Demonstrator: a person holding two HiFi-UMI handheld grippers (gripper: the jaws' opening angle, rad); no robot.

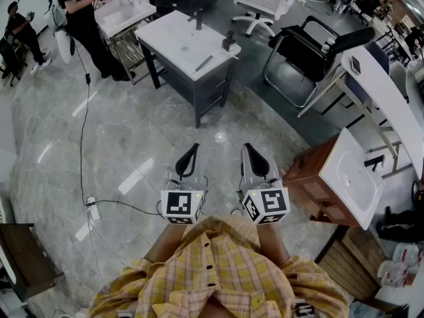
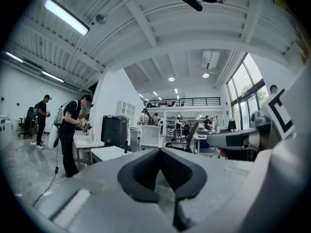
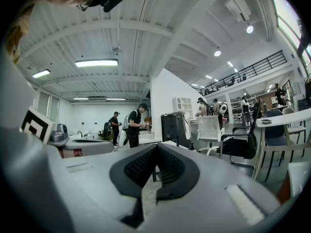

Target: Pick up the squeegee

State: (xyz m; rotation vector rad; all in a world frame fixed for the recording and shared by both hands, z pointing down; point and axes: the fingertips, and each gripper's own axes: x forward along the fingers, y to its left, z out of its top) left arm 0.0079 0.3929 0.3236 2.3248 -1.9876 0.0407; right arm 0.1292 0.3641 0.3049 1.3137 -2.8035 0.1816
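I stand on a marble floor and hold both grippers level at waist height, side by side. The left gripper (image 1: pixel 195 147) and the right gripper (image 1: pixel 247 146) are both shut, their black pads meeting at the tips with nothing between them. The same shows in the left gripper view (image 2: pixel 159 150) and the right gripper view (image 3: pixel 156 146). Some way ahead stands a white-topped table (image 1: pixel 177 45) with a black faucet (image 1: pixel 198 18). On its near right part lies a slim dark tool (image 1: pixel 204 63), possibly the squeegee. Both grippers are well short of the table.
A small black object (image 1: pixel 228 42) sits at the table's right edge. A black office chair (image 1: pixel 311 45) and a long desk (image 1: pixel 381 88) are at the right. A wooden cabinet with a white sink (image 1: pixel 341 181) stands close on my right. A cable (image 1: pixel 82 138) crosses the floor. A person (image 1: pixel 86 18) works at the far left.
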